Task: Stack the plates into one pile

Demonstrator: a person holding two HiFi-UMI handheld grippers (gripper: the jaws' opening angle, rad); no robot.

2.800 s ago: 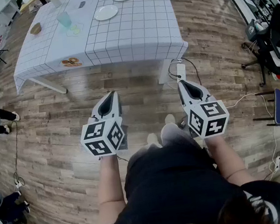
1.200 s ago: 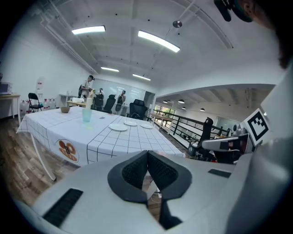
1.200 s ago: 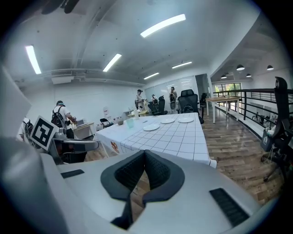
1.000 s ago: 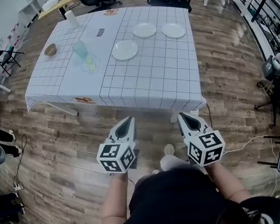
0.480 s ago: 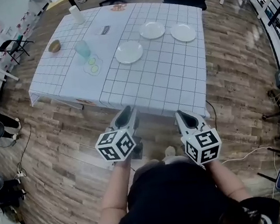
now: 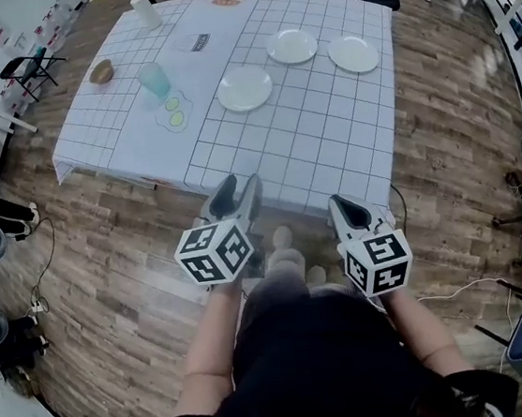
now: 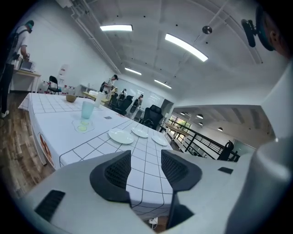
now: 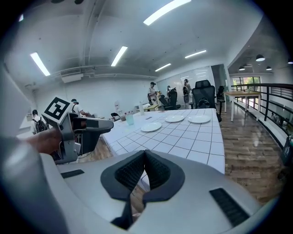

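While both grippers hover over the brown wooden plank floor (image 6: 107, 259) just short of the near edge of the table draped in a white cloth with a black grid (image 6: 329, 147), the plates lie apart on the table's far right part, none on another. The nearest round white plate (image 6: 244, 89) sits about mid-table. The second round white plate (image 6: 292, 46) lies beyond it toward the far edge, and the third round white plate (image 6: 353, 54) lies beside that one, close to the right edge. Each rests flat and face up. Being round, none has a long axis, and together they trace a shallow bend toward the far right corner.

The left gripper (image 6: 239, 183) points across the near edge toward the plates. Its jaws have just been opening and stand wide apart, released, with only cloth seen between them. The right gripper (image 6: 339, 202) has its dark ribbed pads pressed together, clenched on nothing.

A translucent teal cup (image 6: 154, 79) stands upright left of the nearest plate, by a clear flat mat with two pale green discs (image 6: 173, 111). A small brown bowl (image 6: 102, 72) sits near the left edge. A small dark card (image 6: 196, 42) lies toward the far edge, its print too small to read. The grippers' cubes bear black-and-white square markers, with no words.
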